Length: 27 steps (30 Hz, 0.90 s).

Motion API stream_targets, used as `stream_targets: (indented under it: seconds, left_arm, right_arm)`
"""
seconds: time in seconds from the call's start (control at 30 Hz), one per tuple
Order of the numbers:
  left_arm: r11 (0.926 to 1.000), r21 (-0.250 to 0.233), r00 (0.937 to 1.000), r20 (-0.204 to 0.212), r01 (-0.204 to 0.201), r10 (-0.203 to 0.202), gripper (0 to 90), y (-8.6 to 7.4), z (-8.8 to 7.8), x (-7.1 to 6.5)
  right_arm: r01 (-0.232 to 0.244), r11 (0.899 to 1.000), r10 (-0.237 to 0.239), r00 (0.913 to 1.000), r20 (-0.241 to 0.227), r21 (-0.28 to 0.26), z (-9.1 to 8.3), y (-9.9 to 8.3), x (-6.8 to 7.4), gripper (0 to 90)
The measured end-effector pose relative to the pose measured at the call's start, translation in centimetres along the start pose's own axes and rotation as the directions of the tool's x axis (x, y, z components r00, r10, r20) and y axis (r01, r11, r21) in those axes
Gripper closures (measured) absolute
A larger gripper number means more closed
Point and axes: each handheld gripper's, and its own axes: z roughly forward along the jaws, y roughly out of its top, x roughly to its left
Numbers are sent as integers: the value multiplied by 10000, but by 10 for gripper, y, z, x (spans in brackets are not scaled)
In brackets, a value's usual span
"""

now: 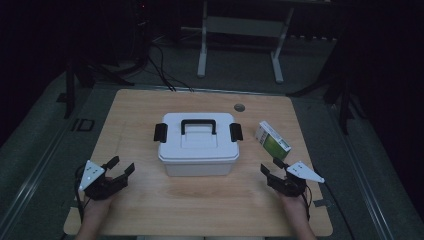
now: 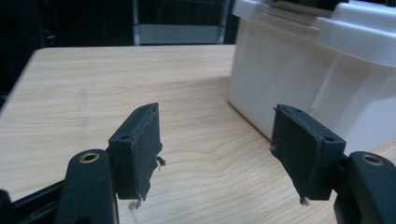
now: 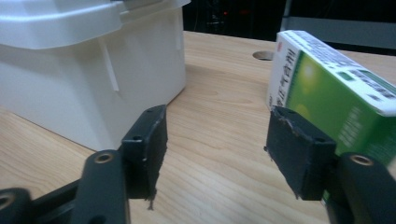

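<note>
A white lidded storage box (image 1: pixel 198 143) with a black handle and black side latches stands in the middle of the wooden table (image 1: pixel 135 115). A green and white carton (image 1: pixel 272 140) lies to its right. My left gripper (image 1: pixel 121 166) is open near the front left, pointing toward the box (image 2: pixel 322 70), with nothing between its jaws. My right gripper (image 1: pixel 272 166) is open at the front right, just short of the carton (image 3: pixel 336 93); the box (image 3: pixel 88 60) is to its left. Both sets of jaws hold only air above the bare table.
A round cable hole (image 1: pixel 239 107) sits near the table's far edge. Beyond the table stand a white frame's legs (image 1: pixel 202 55) and dark stands with cables on the floor. Bare tabletop lies in front of the box.
</note>
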Motion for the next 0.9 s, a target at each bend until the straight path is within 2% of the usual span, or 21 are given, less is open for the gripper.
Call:
stream_targets:
  seconds: [0.03,0.2,0.37,0.47,0.5,0.63,0.73,0.77,0.9]
  left_arm:
    - [10000,8,10000,91,-40,40,392,1,4,-2]
    - [9983,305,9980,419,-491,478,476,4,23,-13]
    - [9957,464,9942,756,-806,769,558,7,41,-20]
    - [9942,602,9925,893,-886,830,616,8,52,-23]
    - [9943,648,9917,1023,-852,783,663,9,56,-23]
    - [9936,741,9921,988,-849,774,753,12,67,-24]
    - [9928,838,9924,959,-855,774,839,15,75,-24]
    - [9928,908,9918,1074,-785,686,889,16,77,-23]
    - [9912,1038,9893,1283,-825,689,895,19,86,-25]
  right_arm:
    - [57,10000,-57,10000,-17,31,3,0,0,435]
    - [130,9993,-119,9994,-315,340,21,4,4,543]
    - [180,9990,-158,9984,-540,418,37,7,7,636]
    - [224,9984,-188,9975,-685,525,47,9,11,707]
    - [190,9982,-148,9971,-741,566,49,10,13,755]
    - [318,9977,-266,9960,-851,604,60,13,20,896]
    - [349,9974,-289,9952,-932,636,67,16,24,899]
    - [415,9973,-353,9945,-990,607,70,17,26,900]
    - [525,9969,-454,9921,-1165,583,79,22,32,900]
